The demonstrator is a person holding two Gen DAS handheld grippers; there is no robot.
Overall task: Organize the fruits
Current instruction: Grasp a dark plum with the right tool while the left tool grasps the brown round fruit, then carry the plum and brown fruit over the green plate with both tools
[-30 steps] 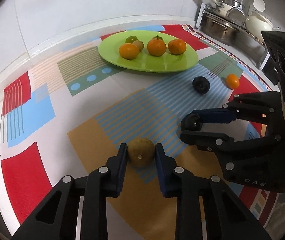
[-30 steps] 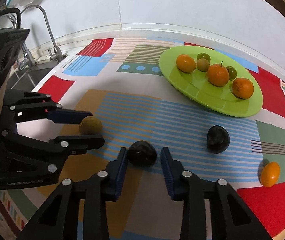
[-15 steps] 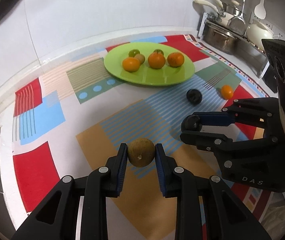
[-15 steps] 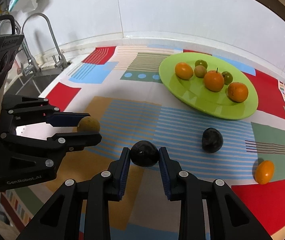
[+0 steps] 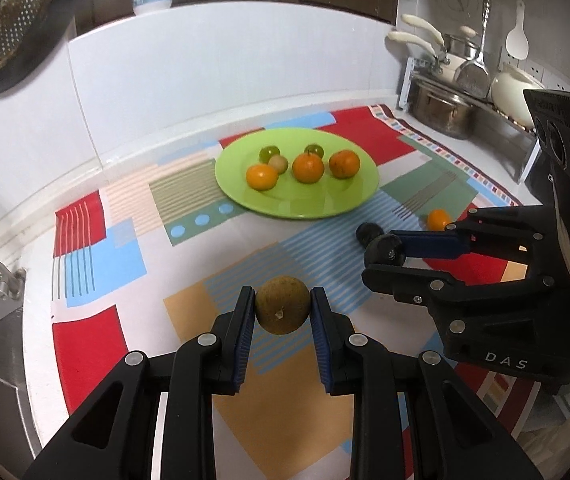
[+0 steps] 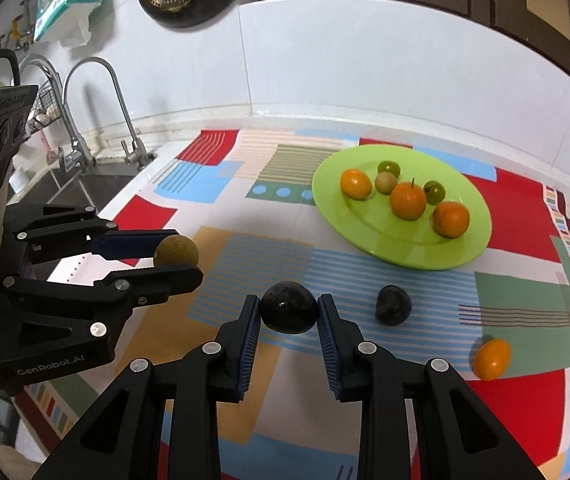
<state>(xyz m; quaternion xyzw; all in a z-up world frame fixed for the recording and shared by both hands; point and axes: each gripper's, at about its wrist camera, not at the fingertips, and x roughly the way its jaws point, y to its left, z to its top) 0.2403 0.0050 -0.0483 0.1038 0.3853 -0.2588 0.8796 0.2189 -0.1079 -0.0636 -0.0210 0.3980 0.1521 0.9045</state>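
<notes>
My left gripper (image 5: 283, 310) is shut on a brown round fruit (image 5: 282, 310), held above the patterned mat; the same fruit (image 6: 176, 251) shows at the left of the right wrist view. My right gripper (image 6: 289, 312) is shut on a dark, almost black fruit (image 6: 289, 312), also lifted off the mat, and that fruit (image 5: 385, 251) appears at the right in the left wrist view. A green plate (image 5: 349, 204) (image 6: 365, 236) farther back holds several orange and green fruits. A second dark fruit (image 6: 393, 305) and a small orange fruit (image 6: 492, 358) lie on the mat in front of the plate.
A sink with a curved tap (image 6: 117, 92) lies at the left end of the counter. Pots and a rack (image 5: 445, 108) stand at the right end. A white tiled wall runs behind the mat (image 5: 85, 224).
Both grippers have risen off the mat with their fruits and tilted up, so the plate looks smaller and the wall and cupboards have come into view.
</notes>
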